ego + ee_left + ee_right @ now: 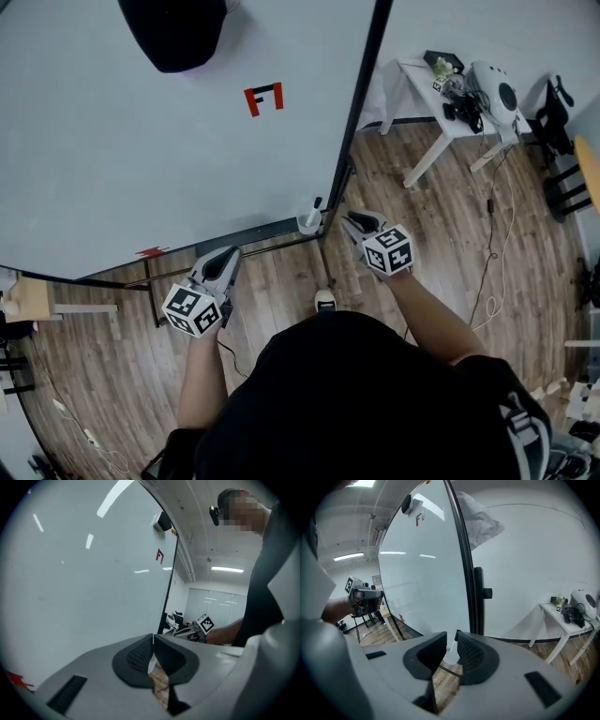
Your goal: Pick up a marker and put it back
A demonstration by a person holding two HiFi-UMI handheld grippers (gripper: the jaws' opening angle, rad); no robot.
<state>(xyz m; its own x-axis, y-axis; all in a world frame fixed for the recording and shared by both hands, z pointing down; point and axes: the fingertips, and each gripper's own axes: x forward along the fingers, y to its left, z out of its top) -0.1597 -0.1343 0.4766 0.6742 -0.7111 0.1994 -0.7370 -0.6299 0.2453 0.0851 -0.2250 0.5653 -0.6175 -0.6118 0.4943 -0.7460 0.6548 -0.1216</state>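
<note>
Fingers [139, 656] of our left gripper [153, 638] are pressed together with nothing between them. Those of our right gripper [451, 638] stand a little apart and empty, their dark pads ribbed and set in smooth grey shells.

We face a pale, glossy whiteboard [122, 159] edged by a thin black frame [361, 84]. It bears a small red-and-black mark [263, 98], and a dark rounded shape [173, 33] sits at its top. Below us runs a floor [441, 253] of brown wood planks. Well off to our right, a white table [441, 122] on angled legs carries a clutter of dark gadgets and cables.

We see the marker [316, 204] standing dark-capped in a small white cup [308, 224] at the board's lower right corner, just beside the frame and near our right gripper's tips, but untouched.
</note>
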